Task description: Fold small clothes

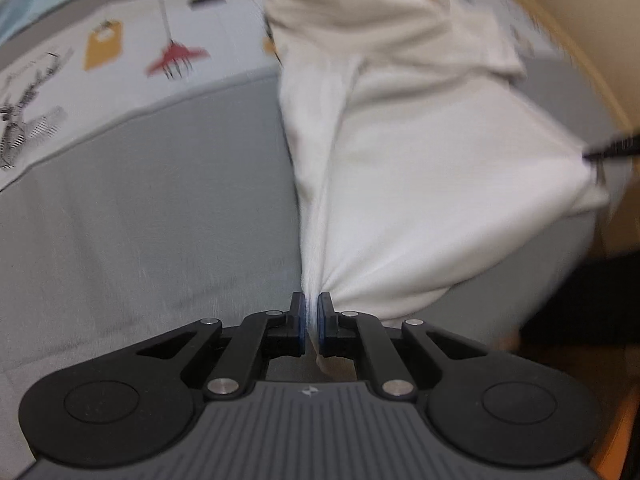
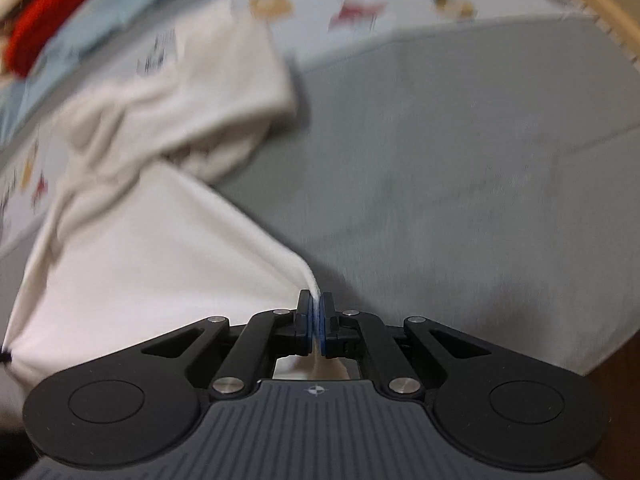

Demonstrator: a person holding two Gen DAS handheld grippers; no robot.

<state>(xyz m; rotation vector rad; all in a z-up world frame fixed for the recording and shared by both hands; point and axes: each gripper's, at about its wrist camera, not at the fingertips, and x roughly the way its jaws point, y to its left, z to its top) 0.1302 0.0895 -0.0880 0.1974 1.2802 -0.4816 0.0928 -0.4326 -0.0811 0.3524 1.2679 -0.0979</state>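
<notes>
The white shirt (image 1: 420, 168) is soft and wrinkly, pulled tight between two corners, its far end bunched on the grey cloth (image 1: 140, 220); the left gripper (image 1: 312, 316) is pinched shut on one corner; the right gripper (image 2: 316, 314) is pinched shut on the other; behind lies a picture-print sheet (image 1: 80, 52); a red cloth (image 2: 44, 20) sits far off.

Each black two-finger gripper (image 1: 311, 312) (image 2: 317, 310) has blue pads (image 1: 303, 320), silver screws, round side discs, and a ribbed grey base at frame bottom.
</notes>
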